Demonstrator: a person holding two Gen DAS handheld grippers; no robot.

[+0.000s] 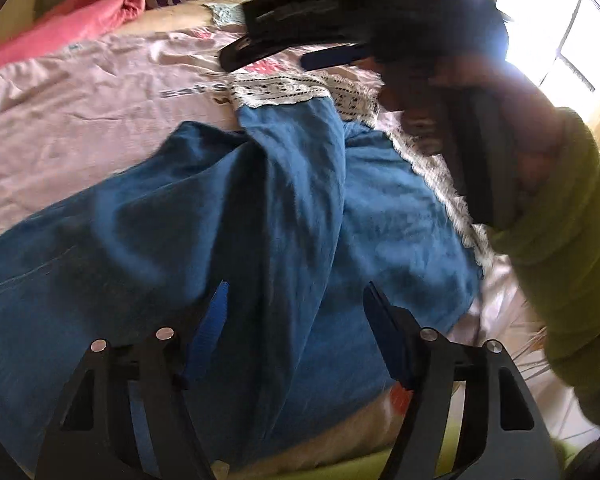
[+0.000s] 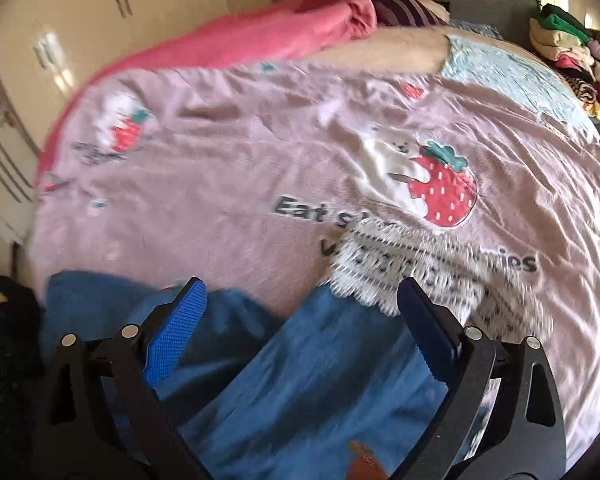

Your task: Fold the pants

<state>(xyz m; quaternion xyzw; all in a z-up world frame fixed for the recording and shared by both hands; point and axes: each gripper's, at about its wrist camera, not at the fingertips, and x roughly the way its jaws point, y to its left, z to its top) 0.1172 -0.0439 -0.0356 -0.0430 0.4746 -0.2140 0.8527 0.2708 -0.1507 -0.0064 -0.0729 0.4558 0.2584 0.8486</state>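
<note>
While the blue pants (image 1: 284, 208) lie rumpled on the near part of the bed, their white lace-trimmed hems (image 1: 296, 90) reach toward the middle of the pink strawberry-print blanket (image 1: 80, 112). One leg runs as a raised ridge over the rest of the fabric, and the cloth spreads toward the bed's near edge, where it fills most of the left wrist view. In the right wrist view the lace hems (image 2: 416, 276) cover part of the black lettering printed beside a strawberry picture (image 2: 444, 192) on the blanket.

Above the pants hangs the left gripper (image 1: 296, 300), its jaws partly apart with blue fabric showing between the blue pads but not pressed by them. Over the lace end, the right gripper (image 2: 300, 312) stands with its jaws wide and nothing between them; from the left wrist camera it (image 1: 296, 46) shows as a dark blurred shape held by a hand (image 1: 512, 120) in a yellow-green sleeve (image 1: 560, 208).

At the bed's far edge lies a pink quilt (image 2: 300, 36) bunched next to a striped pillow (image 2: 404, 8). A stack of folded clothes (image 2: 572, 56) sits at the far right corner, and cream wardrobe doors (image 2: 100, 12) stand beyond the left side.
</note>
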